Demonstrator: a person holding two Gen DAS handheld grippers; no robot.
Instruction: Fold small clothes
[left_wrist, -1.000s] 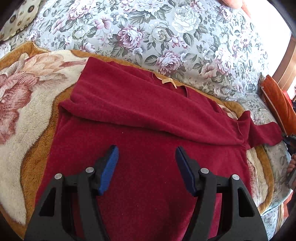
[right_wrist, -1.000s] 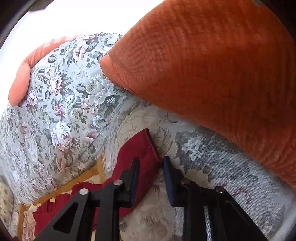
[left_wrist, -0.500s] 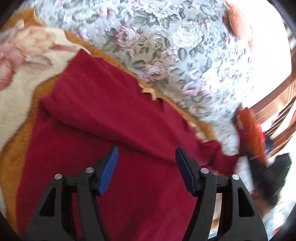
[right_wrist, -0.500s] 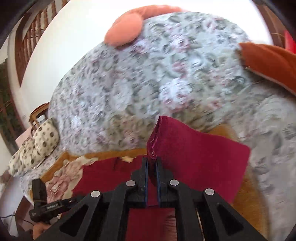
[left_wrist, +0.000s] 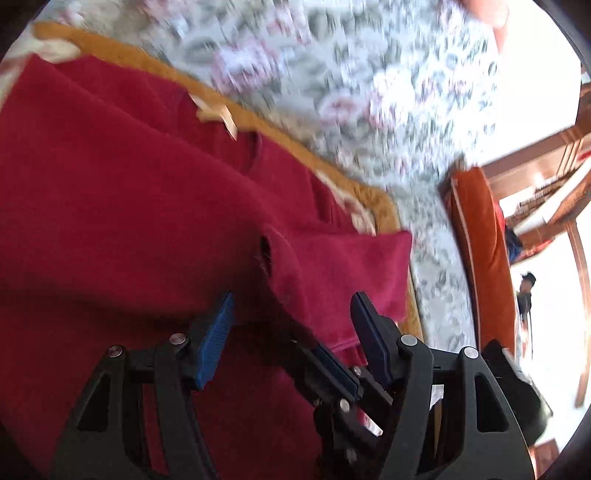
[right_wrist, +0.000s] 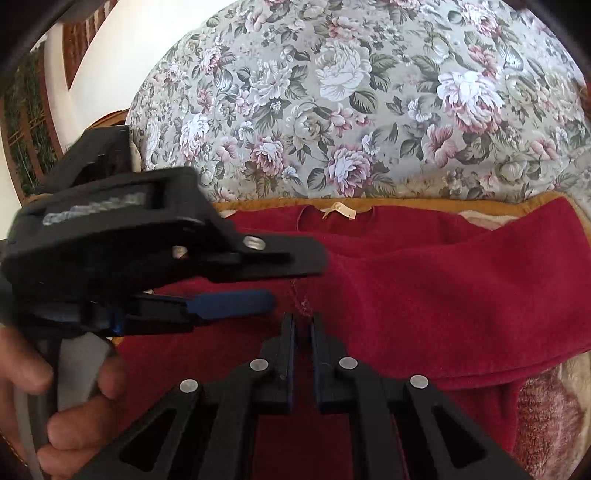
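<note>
the sweater (right_wrist: 424, 295) lies on the blanket (right_wrist: 546, 417), which lies on the sofa seat before the backrest (right_wrist: 351, 96). its sleeve (left_wrist: 347, 273) is folded over its body. the cushion (left_wrist: 484, 258) stands to the right of the blanket, the neck label (right_wrist: 340, 211) toward the backrest

We see two like handheld tools. The left gripper (left_wrist: 291, 314) is built of matte black plastic: two triangular, open-frame arms, each with cut-out windows, joined by round silver screw heads, and two fingers (left_wrist: 216, 334) faced with ribbed blue pads. The right gripper (right_wrist: 303, 325) shares this black frame, with four silver screws across its linkage and thin blue pad edges. From the right wrist view we note the left tool's boxy black body with a pale, blurred marking, a grey handle, and the person's bare hand (right_wrist: 48, 402).
</note>
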